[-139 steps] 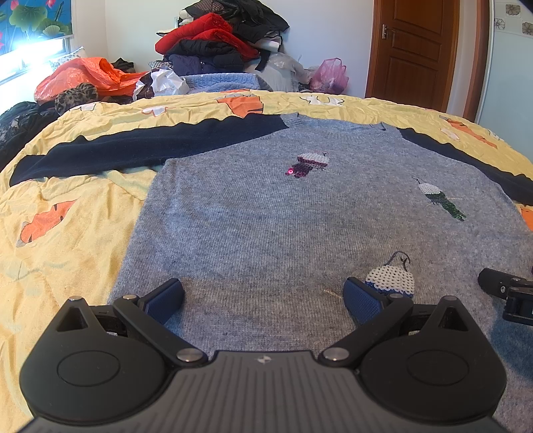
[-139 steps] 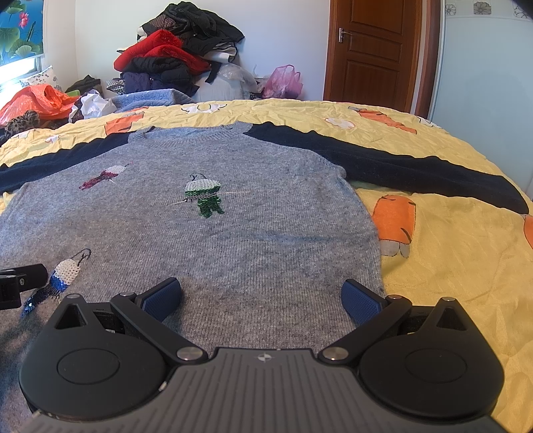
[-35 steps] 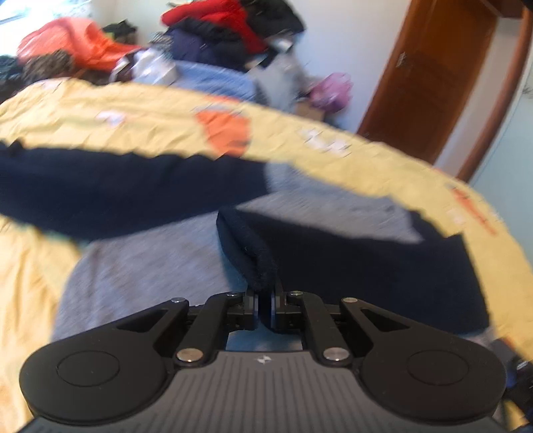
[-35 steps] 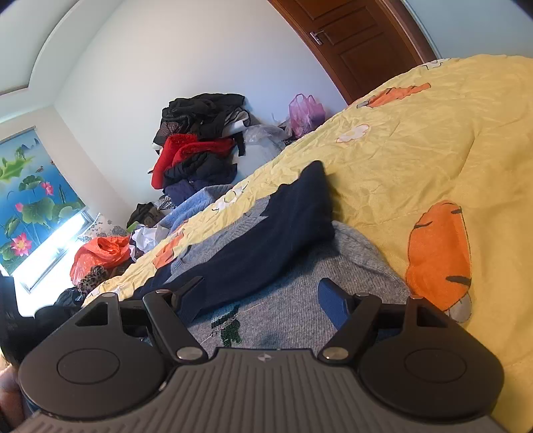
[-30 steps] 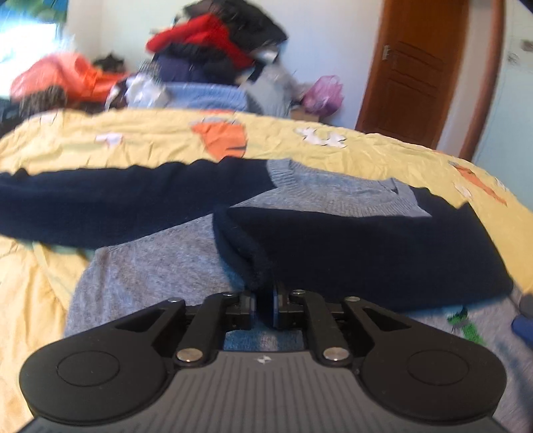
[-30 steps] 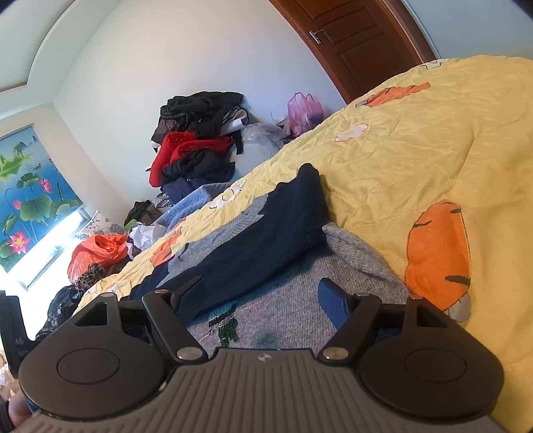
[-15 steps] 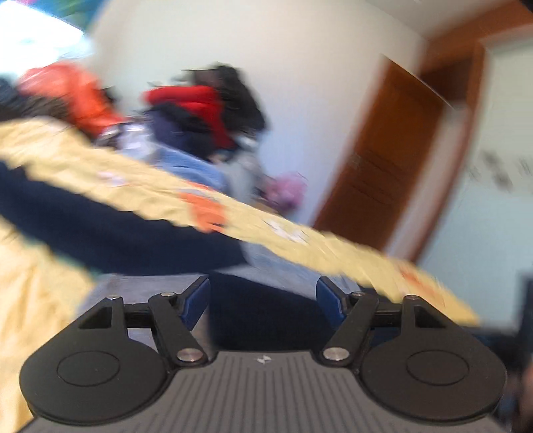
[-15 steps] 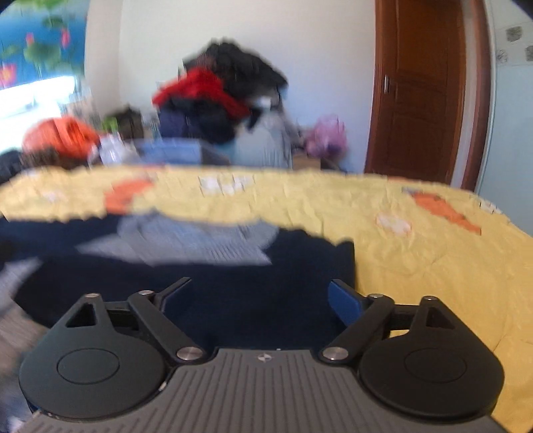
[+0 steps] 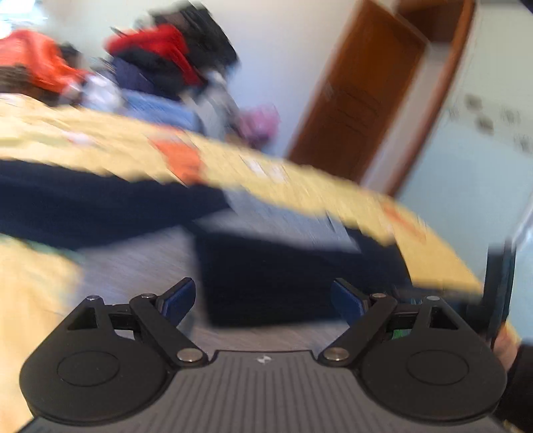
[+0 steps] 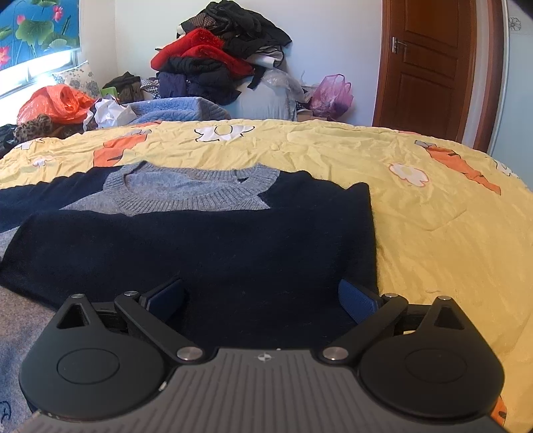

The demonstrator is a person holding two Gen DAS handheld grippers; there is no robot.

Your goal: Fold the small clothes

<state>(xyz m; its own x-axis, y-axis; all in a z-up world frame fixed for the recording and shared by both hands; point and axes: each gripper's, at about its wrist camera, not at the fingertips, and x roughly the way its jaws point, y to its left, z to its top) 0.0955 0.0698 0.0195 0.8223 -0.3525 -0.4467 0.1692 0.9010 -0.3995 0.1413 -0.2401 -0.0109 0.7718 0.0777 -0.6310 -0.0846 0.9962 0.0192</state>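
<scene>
Navy sleeve (image 10: 200, 246) across sweater (image 10: 196, 190) — flat.

A grey sweater (image 10: 196, 190) lies flat on the bed, 1 navy sleeve (image 10: 200, 246) folded across its chest.

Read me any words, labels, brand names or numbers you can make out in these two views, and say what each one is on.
No readable text in either view.
Right claw: a small pale emblem on its body, a symbol, not letters.
Left claw: the same emblem, blurred.
Yellow bedspread: flower and carrot prints only.
Sweater: no label showing.
Wall picture: lotus flowers, no writing.
</scene>
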